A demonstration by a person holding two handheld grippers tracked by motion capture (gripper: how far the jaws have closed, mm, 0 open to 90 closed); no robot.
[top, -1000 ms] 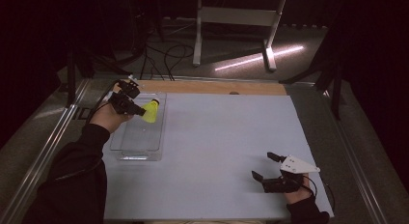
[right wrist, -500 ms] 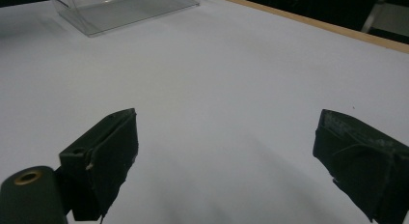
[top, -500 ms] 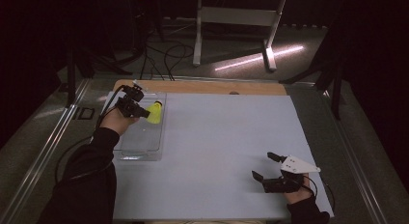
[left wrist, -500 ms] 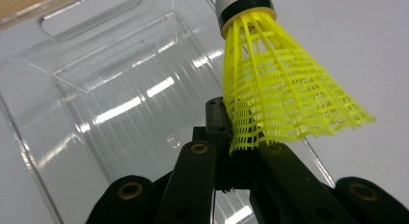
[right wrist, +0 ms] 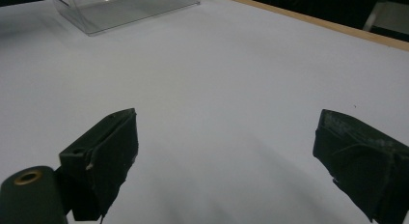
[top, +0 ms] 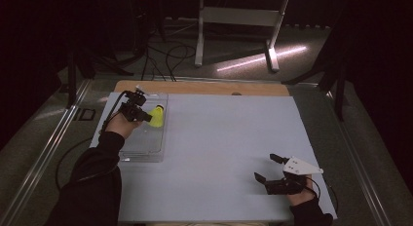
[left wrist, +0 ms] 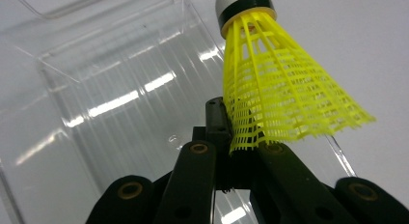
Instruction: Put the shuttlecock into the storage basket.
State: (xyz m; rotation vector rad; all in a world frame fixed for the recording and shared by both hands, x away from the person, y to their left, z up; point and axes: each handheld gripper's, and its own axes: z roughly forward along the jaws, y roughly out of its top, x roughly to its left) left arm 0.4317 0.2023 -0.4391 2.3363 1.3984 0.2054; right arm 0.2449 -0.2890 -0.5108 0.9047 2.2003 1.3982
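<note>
Gripping yellow shuttlecock over clear tray, left gripper.

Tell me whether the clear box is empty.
Empty: through the clear box only its bare ribbed floor shows; the shuttlecock sits clamped in the left gripper.

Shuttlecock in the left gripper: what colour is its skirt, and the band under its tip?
Yellow mesh skirt on the shuttlecock, black band under a white tip; clearest in the left gripper view.
</note>
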